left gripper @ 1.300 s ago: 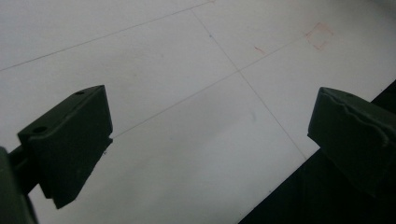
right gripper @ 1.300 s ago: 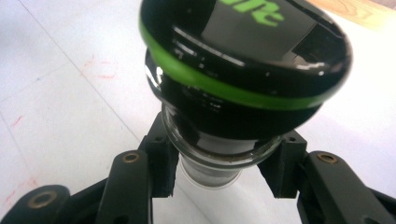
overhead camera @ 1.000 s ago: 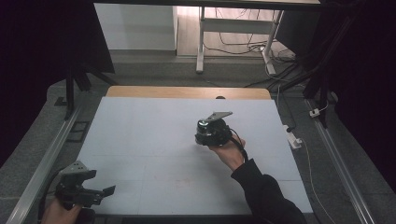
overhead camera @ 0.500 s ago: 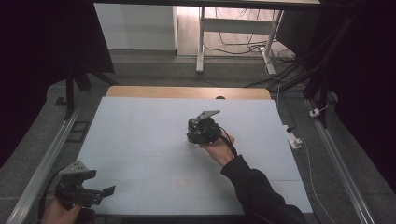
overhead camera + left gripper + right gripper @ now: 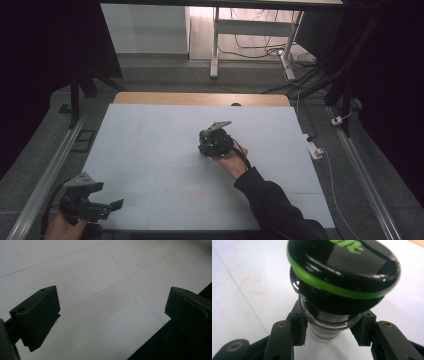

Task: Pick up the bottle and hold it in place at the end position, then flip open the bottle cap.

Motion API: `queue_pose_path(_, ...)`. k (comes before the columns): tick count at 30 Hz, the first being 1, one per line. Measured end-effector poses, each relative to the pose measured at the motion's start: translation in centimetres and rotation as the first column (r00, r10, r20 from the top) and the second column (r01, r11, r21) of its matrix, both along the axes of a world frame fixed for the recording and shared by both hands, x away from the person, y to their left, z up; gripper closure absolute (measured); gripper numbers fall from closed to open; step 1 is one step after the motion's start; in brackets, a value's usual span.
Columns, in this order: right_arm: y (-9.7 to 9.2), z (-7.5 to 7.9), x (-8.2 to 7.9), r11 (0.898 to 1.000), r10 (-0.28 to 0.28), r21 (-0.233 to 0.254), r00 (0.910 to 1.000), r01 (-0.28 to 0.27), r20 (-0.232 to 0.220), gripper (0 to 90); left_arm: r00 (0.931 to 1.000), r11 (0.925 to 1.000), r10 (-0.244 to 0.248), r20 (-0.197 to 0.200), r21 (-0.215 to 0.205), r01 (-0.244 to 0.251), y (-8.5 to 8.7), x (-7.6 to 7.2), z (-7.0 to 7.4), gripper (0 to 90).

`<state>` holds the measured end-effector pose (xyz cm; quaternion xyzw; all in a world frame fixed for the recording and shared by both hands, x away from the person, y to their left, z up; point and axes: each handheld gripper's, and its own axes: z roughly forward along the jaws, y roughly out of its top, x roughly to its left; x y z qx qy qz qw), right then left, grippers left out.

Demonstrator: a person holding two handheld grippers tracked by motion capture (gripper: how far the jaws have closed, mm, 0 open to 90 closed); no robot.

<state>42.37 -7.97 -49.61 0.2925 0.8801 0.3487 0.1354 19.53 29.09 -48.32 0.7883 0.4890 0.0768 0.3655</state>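
The right tool (image 5: 216, 142) sits near the middle of the white worktop (image 5: 150, 150) in the high view, with the left tool (image 5: 87, 202) at the near left corner. The left gripper view shows its jaws spread wide over bare worktop. In the right gripper view, the right tool's jaws pinch the neck of a glass jar (image 5: 329, 327) with a black, green-ringed lid (image 5: 342, 272).

white table (image 5: 150, 150) (faint red marks (image 5: 254, 285)) below.

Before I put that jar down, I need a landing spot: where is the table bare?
Nearly all of the white table is bare: the whole stretch between the left gripper at the near left corner and the right gripper near the middle. The only occupied spot is where the right gripper grips the black-lidded jar.
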Motion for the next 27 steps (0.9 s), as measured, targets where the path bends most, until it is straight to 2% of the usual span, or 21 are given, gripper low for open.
queue_pose_path(10, -0.03, -0.29, 0.04, 1.000, 0.010, 0.001, 0.9999, -0.010, 0.005, 52.3, 1.0000, 1.0000, -0.004, -0.003, 0.006, 0.004, -0.10, 0.02, 0.02, 0.9)
queue_pose_path(20, -0.13, -0.33, 0.14, 1.000, 0.015, 0.004, 0.9999, -0.015, 0.003, 52.3, 0.9998, 0.9995, -0.015, 0.013, 0.027, 0.014, -0.37, -0.15, 0.13, 0.0)
queue_pose_path(24, -0.18, -0.39, 0.14, 1.000, 0.011, 0.017, 0.9999, -0.011, -0.001, 52.3, 0.9994, 0.9997, -0.026, 0.024, 0.004, 0.026, -0.45, -0.08, 0.25, 0.0)
queue_pose_path(27, -0.23, -0.42, 0.18, 1.000, 0.013, 0.020, 0.9999, -0.013, 0.000, 52.2, 0.9988, 0.9994, -0.034, 0.034, 0.004, 0.034, -0.65, 0.09, 0.33, 0.0)
